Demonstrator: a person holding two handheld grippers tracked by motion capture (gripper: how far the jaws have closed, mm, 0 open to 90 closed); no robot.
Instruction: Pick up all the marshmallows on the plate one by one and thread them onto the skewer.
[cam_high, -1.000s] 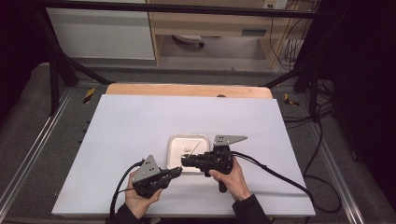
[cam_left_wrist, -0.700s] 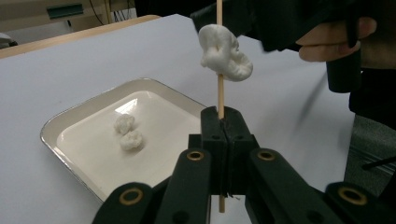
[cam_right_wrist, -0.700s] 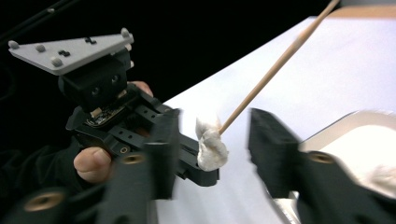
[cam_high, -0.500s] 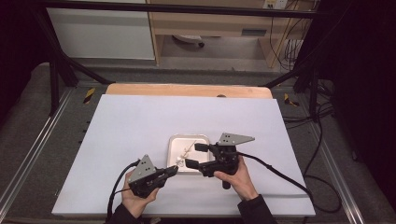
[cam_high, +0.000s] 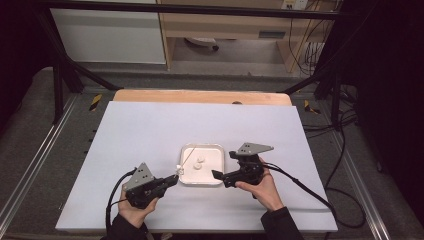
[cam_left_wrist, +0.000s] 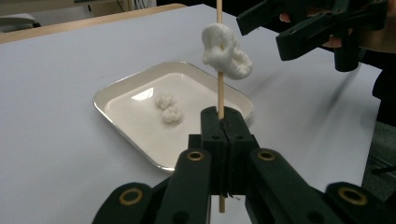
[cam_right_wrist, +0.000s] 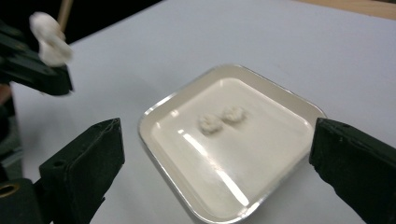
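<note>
scene: at a white table (cam_high: 150, 130), a person works two hand-held grippers over a small white tray (cam_high: 216, 150), threading soft white pieces onto a wooden stick.
left gripper (cam_left_wrist: 222, 122): jaws shut tight on the stick (cam_left_wrist: 220, 91), gripped near its lower end so that it rises upright between the pads in the left gripper view.
threaded piece: one white puff (cam_left_wrist: 226, 52) sits skewered partway up the stick, above the jaws and clear of the tray.
right gripper (cam_right_wrist: 212, 151): jaws have just been opening and now stand wide with nothing between them, poised over the near rim of the tray in the right gripper view.
loose pieces: two small white puffs (cam_right_wrist: 220, 119) lie side by side, touching, near the middle of the tray.
step in hand: likely the pick-up of the next puff for the stick.
how to do it well: bring the wide jaws down astride a single puff, not both; close gently, since the pieces look soft and easily crushed; keep the pads off the shiny tray floor so that the tray does not slide.
left hand's part: hold the stick steady and its tip clear, ready to meet the puff through its middle.
risk: a pinch off-centre may drag the neighbouring puff or tear the one taken.
</note>
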